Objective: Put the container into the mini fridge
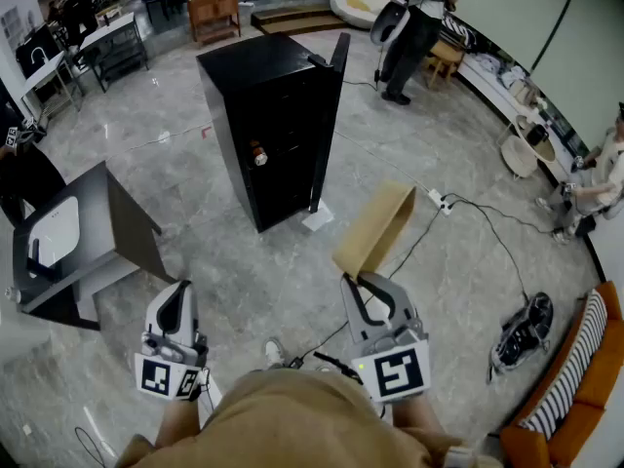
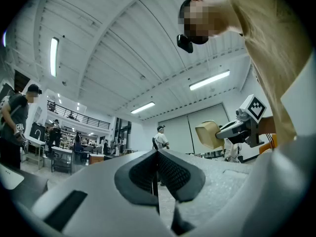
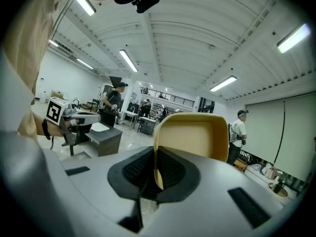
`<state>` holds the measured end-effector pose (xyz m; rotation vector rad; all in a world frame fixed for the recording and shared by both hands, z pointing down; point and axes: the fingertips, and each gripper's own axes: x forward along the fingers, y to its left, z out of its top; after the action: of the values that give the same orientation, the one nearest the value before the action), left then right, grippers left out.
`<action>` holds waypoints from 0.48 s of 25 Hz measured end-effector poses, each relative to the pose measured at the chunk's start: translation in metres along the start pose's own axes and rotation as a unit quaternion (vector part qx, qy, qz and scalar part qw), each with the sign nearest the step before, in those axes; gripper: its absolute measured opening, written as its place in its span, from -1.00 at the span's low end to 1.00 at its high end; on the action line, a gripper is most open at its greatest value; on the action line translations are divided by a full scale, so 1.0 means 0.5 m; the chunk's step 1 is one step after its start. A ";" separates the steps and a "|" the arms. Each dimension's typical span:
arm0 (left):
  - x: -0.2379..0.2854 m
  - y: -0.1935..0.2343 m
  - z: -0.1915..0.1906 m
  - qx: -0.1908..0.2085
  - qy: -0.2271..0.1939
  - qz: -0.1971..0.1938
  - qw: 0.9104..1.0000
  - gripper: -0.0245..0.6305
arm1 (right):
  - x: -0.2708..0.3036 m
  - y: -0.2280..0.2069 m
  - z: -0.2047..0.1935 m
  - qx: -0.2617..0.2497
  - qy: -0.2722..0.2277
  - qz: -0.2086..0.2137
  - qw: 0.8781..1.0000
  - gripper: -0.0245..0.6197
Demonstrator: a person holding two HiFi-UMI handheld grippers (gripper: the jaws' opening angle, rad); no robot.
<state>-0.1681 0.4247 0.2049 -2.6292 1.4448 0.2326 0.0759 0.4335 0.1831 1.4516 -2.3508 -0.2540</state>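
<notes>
Container is pinched by its rim in the right tool (left tool closed, empty), mini fridge standing ahead.

- Big open hall here, more test lab than home: a high ribbed ceiling, long strip lights, a railed mezzanine at the back.
- Glossy grey stone-look floor, with a power strip and cables trailing across it.
- Home props stand about: a black mini fridge alone mid-floor, a dark desk, an orange sofa, a wooden cabinet.
- A person stands near the far wall.
</notes>
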 end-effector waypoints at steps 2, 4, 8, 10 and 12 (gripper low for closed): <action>0.003 0.001 -0.002 -0.003 -0.001 0.005 1.000 -0.92 | -0.002 -0.005 -0.005 0.000 0.002 0.001 1.000 -0.89; 0.007 0.003 -0.002 -0.004 -0.002 0.010 1.000 -0.92 | -0.002 -0.010 -0.005 0.000 0.001 0.002 1.000 -0.89; 0.024 0.001 -0.004 -0.005 -0.005 0.007 1.000 -0.92 | 0.000 -0.023 -0.005 -0.002 0.002 -0.001 1.000 -0.89; 0.034 0.000 -0.005 -0.007 -0.008 0.002 1.000 -0.92 | 0.004 -0.027 -0.002 -0.004 0.004 -0.004 1.000 -0.89; 0.046 0.003 -0.005 -0.008 -0.011 -0.002 1.000 -0.92 | 0.011 -0.031 0.002 -0.005 0.001 -0.005 1.000 -0.89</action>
<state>-0.1573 0.4045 0.2030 -2.6329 1.4373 0.2718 0.0859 0.4213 0.1780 1.4582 -2.3380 -0.2648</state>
